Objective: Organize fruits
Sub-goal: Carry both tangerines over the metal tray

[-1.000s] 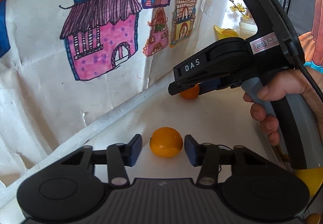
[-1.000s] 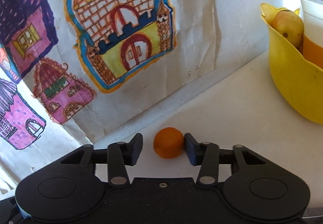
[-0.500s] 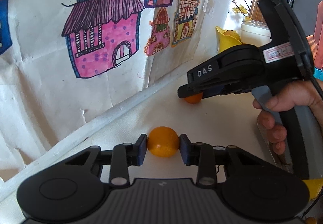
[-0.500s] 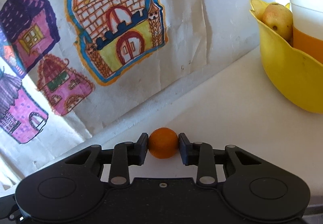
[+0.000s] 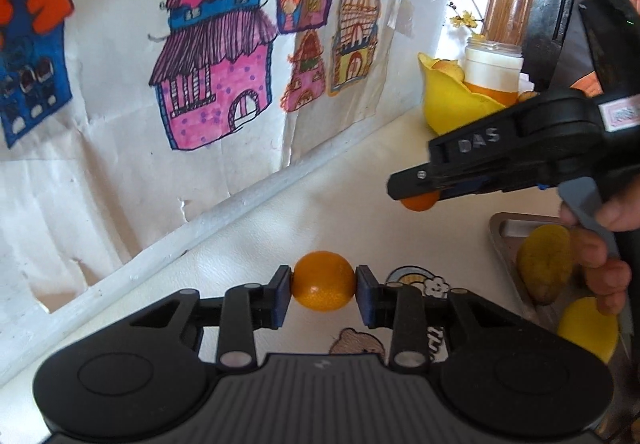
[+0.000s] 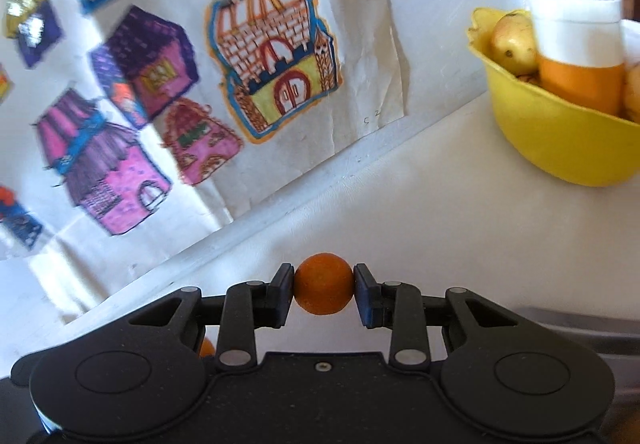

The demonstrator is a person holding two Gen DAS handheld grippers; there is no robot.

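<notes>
A second ago both oranges sat on the bench between my open tongs. Now my left tongs point(image 5: 323, 294) pinch the larger orange point(image 5: 323, 281), my right tongs point(image 6: 323, 294) the smaller orange point(image 6: 324, 282), both lifted, ready for the yellow bowl point(image 6: 560, 139) ahead-right.

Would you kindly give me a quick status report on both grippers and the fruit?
Left hand-held gripper shut on larger orange. Right hand-held gripper shut on smaller orange. Yellow bowl ahead-right, path open.

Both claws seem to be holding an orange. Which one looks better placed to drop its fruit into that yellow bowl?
Probably the right claw: its orange faces the yellow bowl nearby, while the left claw sits farther back.
</notes>
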